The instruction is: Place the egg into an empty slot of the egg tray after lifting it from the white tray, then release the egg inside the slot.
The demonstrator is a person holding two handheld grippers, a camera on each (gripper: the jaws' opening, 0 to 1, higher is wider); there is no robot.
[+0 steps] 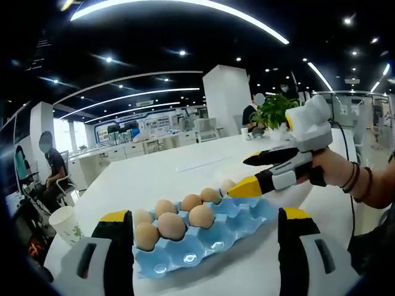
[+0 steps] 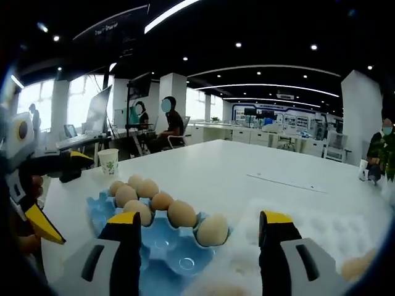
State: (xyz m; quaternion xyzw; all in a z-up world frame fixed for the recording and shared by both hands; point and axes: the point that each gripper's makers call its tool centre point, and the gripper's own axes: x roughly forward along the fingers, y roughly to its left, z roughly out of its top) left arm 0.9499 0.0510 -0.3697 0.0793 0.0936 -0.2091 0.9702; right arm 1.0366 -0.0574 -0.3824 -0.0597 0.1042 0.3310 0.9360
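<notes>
Open-plan office, white bench (image 1: 185, 176). Blue egg tray (image 2: 163, 243) near bench edge, several slots filled, near slots empty. Last egg (image 2: 213, 230) seated in tray corner, beside white tray (image 2: 333, 231). Fragile, light, smooth shell: grip across widest part, gentle pressure. Right gripper (image 2: 196, 237) jaws wide apart, holding nothing, straddling that egg. Left gripper (image 1: 205, 233) jaws likewise spread, empty, framing tray.

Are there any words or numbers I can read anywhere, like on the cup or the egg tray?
None can be read.
Paper cup: green print, too small to read.
Blue egg tray: no writing visible.
Hanging ceiling sign: lettering too blurred to read.
</notes>
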